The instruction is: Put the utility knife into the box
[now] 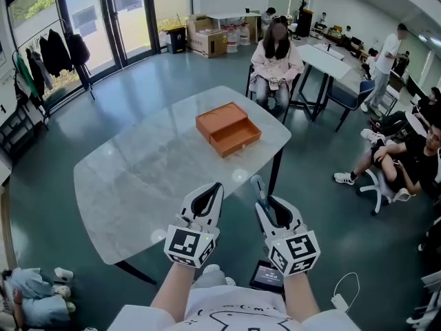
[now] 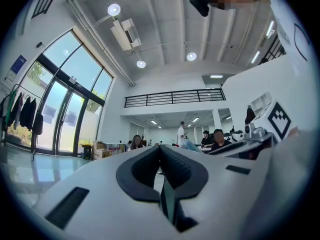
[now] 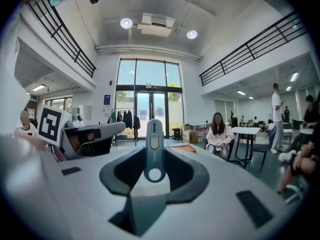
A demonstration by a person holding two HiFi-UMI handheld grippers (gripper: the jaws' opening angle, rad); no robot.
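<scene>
Orange box (image 1: 227, 128), drawer slid out, sits on a pale marble table (image 1: 138, 178), well apart from the blue-grey utility knife (image 3: 154, 149) clamped in the right gripper (image 1: 265, 205); the left gripper (image 1: 212, 193) is closed, empty.

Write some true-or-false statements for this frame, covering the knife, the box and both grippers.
The right gripper grips the utility knife. True.
The box has its drawer pushed shut. False: the drawer stands pulled out.
The left gripper carries a second knife. False: its jaws are together, with nothing between them.
The box rests on the table. True.
</scene>
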